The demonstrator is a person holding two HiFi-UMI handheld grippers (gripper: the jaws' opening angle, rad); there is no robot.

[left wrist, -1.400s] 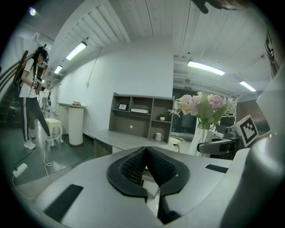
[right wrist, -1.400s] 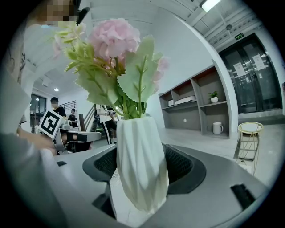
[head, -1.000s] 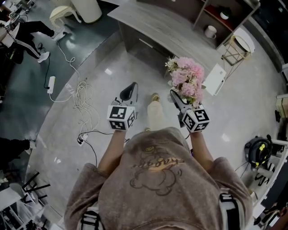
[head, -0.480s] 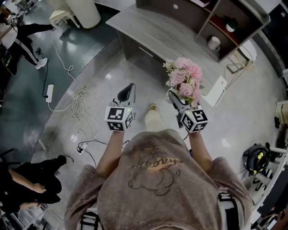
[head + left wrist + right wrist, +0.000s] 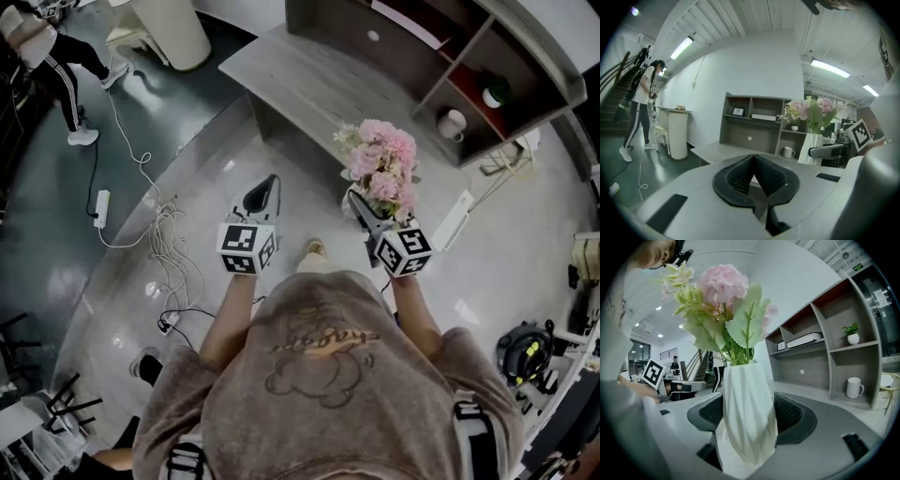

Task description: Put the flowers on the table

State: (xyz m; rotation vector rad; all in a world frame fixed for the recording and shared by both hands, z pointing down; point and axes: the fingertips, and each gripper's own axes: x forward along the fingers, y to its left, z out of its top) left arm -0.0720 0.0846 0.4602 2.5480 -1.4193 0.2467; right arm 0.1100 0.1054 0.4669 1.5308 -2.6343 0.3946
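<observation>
One flower vase (image 5: pixel 747 408) clamped between right gripper (image 5: pixel 356 201) fingers (image 5: pixel 794 416); left gripper (image 5: pixel 753 163) fingers (image 5: pixel 733 178) together.

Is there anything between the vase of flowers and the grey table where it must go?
Nothing visible. The right gripper holds the white vase of flowers above open floor, and the near part of the grey table ahead has nothing on it.

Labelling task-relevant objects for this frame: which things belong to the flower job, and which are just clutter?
Job in hand:
- flowers in the white vase
- right gripper, shut on the vase
- grey table ahead

Lying about:
- mug and potted plant in the shelf unit
- loose cables
- left gripper, shut, empty
</observation>
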